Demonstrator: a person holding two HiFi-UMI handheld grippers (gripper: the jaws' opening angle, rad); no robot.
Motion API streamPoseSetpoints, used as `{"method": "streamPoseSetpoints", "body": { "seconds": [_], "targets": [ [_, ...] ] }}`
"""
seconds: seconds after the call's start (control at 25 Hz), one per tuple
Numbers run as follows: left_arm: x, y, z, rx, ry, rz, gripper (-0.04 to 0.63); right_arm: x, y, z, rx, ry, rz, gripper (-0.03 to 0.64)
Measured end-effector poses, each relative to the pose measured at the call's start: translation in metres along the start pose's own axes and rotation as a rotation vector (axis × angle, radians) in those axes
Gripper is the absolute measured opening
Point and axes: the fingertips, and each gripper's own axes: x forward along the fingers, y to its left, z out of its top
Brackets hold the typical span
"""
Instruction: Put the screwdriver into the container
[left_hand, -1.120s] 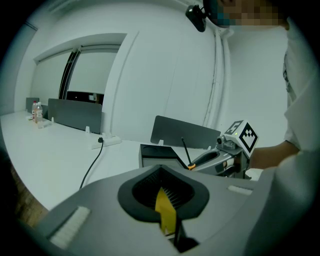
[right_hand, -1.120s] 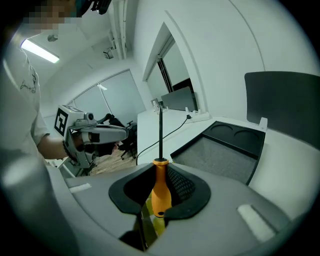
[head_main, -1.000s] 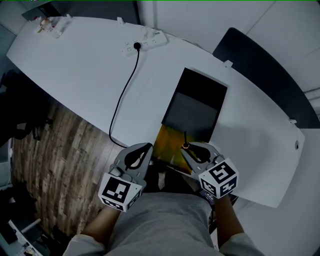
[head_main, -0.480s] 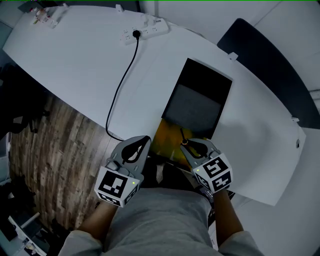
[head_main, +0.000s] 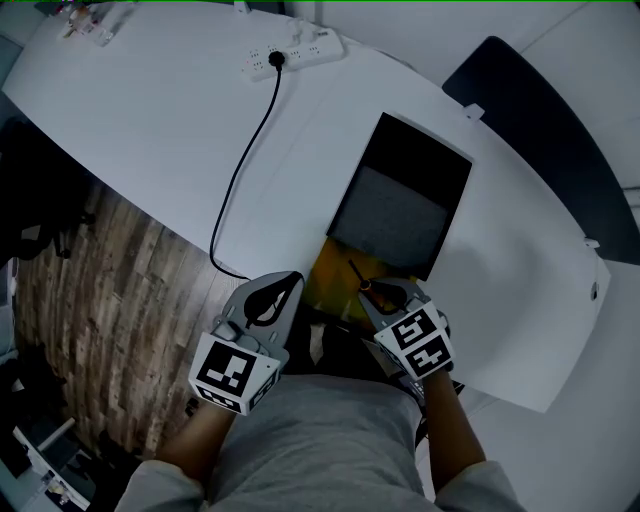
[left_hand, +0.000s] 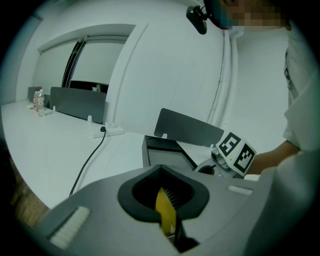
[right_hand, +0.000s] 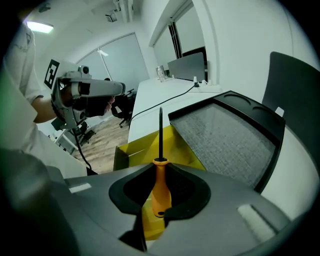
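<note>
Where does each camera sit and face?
Head view: on the person's head, facing steeply down at the white table, open yellow box, left gripper, right gripper and both forearms.
Left gripper view: on the left gripper, facing along its jaws across the table; right gripper and forearm show.
Right gripper view: on the right gripper, facing along its jaws, shut on the orange-handled screwdriver over the box; left gripper shows.
Both gripper views share the black rectangular tray.

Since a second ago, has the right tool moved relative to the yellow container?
Yes. Against the yellow container, the right tool has dropped closer and edged left, and the screwdriver it grips now leans over the container's opening.
</note>
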Motion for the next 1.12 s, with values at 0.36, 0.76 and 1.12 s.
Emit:
{"method": "streamPoseSetpoints", "body": {
  "seconds": [0.36, 0.76, 1.12],
  "targets": [
    [0.0, 0.009, -0.007, -0.02, 0.007, 0.009, 0.002, 0.018, -0.006, -0.009, -0.064, 0.111, -0.045, 0.085],
    [-0.005, 0.016, -0.012, -0.031, 0.016, 0.013, 0.002, 0.033, -0.008, -0.013, -0.106, 0.2, -0.067, 0.086],
    [-0.009, 0.018, -0.015, -0.043, 0.014, 0.015, 0.002, 0.04, -0.01, -0.016, -0.113, 0.245, -0.089, 0.087]
  ]
}}
